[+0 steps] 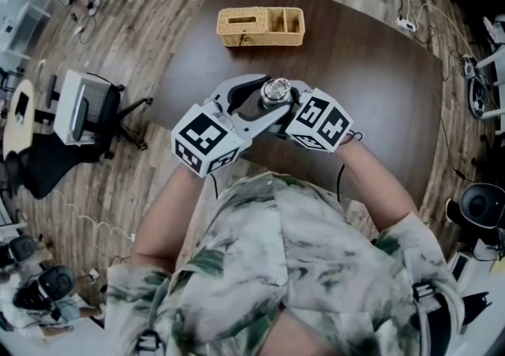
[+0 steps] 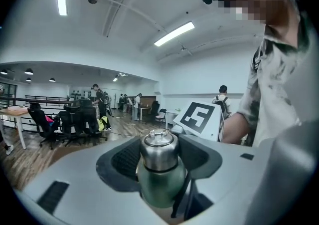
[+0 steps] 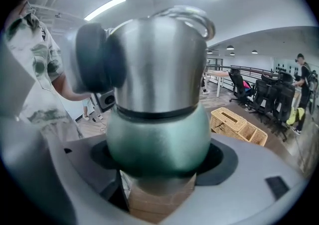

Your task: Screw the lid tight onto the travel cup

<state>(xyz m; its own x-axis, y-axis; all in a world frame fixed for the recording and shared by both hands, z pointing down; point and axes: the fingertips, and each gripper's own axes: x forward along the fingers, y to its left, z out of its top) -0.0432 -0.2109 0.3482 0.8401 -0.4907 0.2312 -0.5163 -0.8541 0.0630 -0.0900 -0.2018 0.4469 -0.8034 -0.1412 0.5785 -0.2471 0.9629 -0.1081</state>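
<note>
Looks like the tightening step itself, lid already seated on the thread. Holds the travel cup (image 1: 275, 94) over the middle of the near edge of the desk (image 1: 379, 70), seemingly lifted clear of it and close to the chest, well apart from the wicker basket (image 1: 260, 26) at the far edge. On the left, pinches the steel lid (image 2: 158, 150) with the left gripper (image 2: 159, 155), jaws drawn in narrow, dark pads (image 2: 122, 158) pressed to either side of it. On the right, clamps the green body (image 3: 158, 139) with the right gripper (image 3: 159, 169), jaws closed onto its rounded flanks just below the dark seam (image 3: 157, 114) under the lid. Calls next, most likely, for a twist of one gripper against the other about the cup's axis, with both grips firm so that no pad slips on the smooth metal, then for a stop once the lid resists and sits level with no gap at the seam.
</note>
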